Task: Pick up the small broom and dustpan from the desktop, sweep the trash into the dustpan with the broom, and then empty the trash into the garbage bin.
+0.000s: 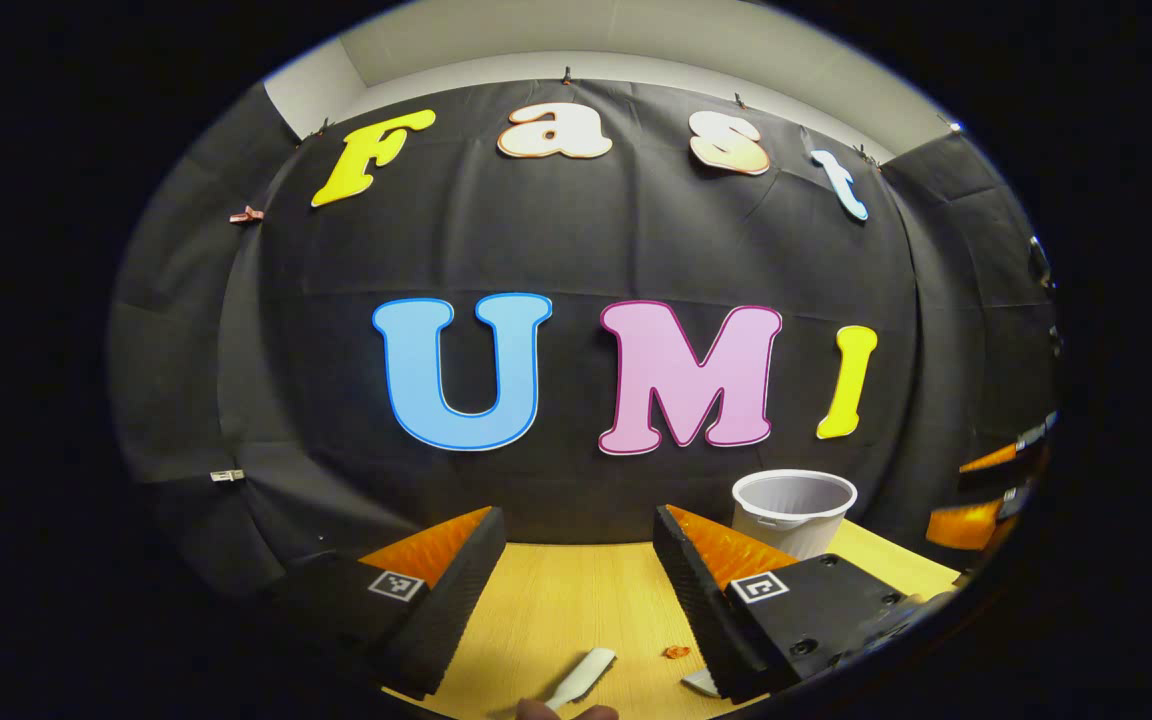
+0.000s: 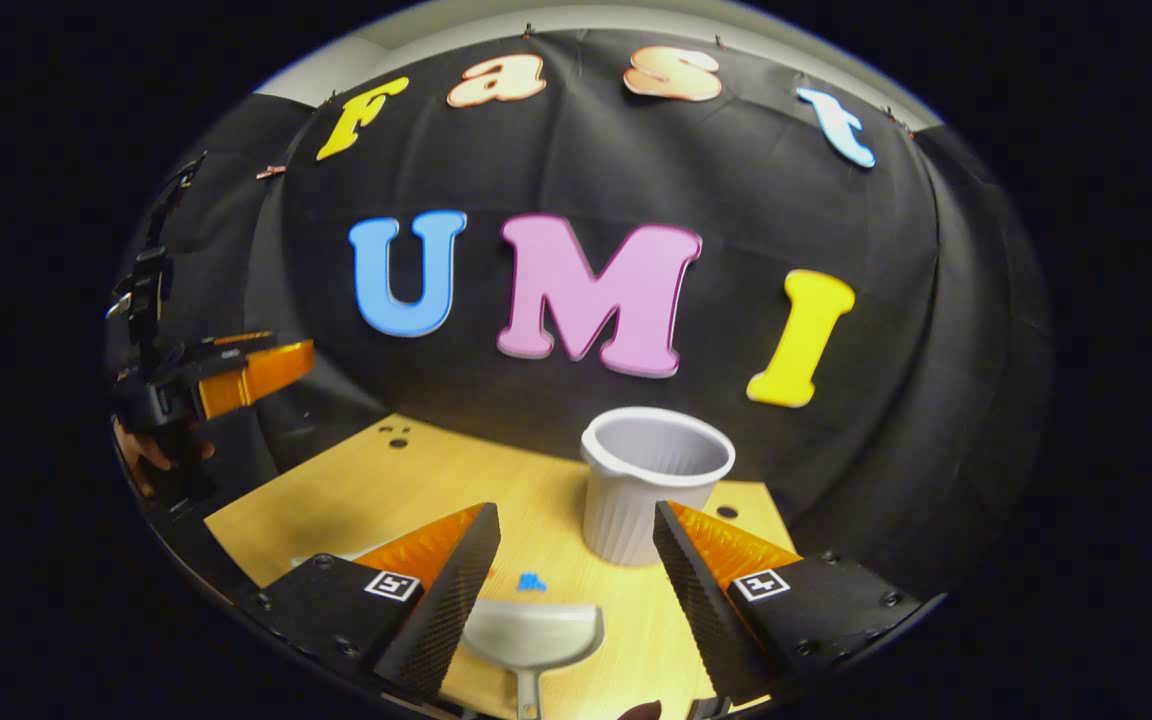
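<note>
Two sweeping tools are both sitting flat on the wooden desktop [image 2: 376, 480], nobody's grabbed either yet. From the right gripper view, the pale dustpan [image 2: 534, 632] lies right between that gripper's fingers, scoop end pointing toward the bin, handle running back toward the camera, but the fingers aren't touching it. A small blue scrap [image 2: 532, 581] sits just past the pan's front edge. Behind that, the white ribbed garbage bin [image 2: 651, 485] stands upright near the back of the desk, close to the black cloth wall. The right gripper [image 2: 576, 560] is spread wide, gripping nothing. Over in the left gripper view, a white handle, I guess the broom [image 1: 581, 678], lies slanted on the wood between the fingers at the bottom edge, with a tiny orange scrap [image 1: 676, 652] just beside it. The left gripper [image 1: 576, 560] is spread wide too, holding nothing, and the same bin shows off to its right. The right gripper view also catches the left gripper way off to the side, raised above the desk with a hand [image 2: 151, 455] underneath it.
</note>
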`<state>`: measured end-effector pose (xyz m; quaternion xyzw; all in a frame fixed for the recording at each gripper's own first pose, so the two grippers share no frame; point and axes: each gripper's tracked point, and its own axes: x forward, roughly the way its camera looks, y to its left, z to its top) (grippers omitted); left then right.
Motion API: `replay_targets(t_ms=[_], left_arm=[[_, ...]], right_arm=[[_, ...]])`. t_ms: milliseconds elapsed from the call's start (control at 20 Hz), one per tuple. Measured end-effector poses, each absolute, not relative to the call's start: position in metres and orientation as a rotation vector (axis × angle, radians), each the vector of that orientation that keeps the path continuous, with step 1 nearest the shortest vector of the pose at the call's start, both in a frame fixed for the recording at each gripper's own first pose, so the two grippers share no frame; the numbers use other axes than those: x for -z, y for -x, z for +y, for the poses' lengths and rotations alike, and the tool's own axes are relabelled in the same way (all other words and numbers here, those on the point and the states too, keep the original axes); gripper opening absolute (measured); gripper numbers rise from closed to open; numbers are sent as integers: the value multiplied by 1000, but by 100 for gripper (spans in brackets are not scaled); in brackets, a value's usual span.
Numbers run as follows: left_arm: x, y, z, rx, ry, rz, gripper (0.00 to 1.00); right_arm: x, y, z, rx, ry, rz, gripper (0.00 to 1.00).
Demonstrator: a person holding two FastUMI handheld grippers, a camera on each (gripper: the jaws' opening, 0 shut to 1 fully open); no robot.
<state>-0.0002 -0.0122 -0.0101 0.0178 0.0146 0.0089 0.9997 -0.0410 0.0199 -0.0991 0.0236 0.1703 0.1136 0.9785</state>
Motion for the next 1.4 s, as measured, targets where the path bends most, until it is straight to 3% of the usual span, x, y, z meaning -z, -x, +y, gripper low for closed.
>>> replay_targets(t_ms=[400,850,1400], left_arm=[[31,9,0,-34,-43,73,95],[40,22,20,-77,-68,104,95],[51,34,35,-128,-85,133,94]], right_arm=[[248,110,46,-297,-40,742,96],[376,116,71,-312,19,1016,91],[439,108,86,-290,-46,1239,82]])
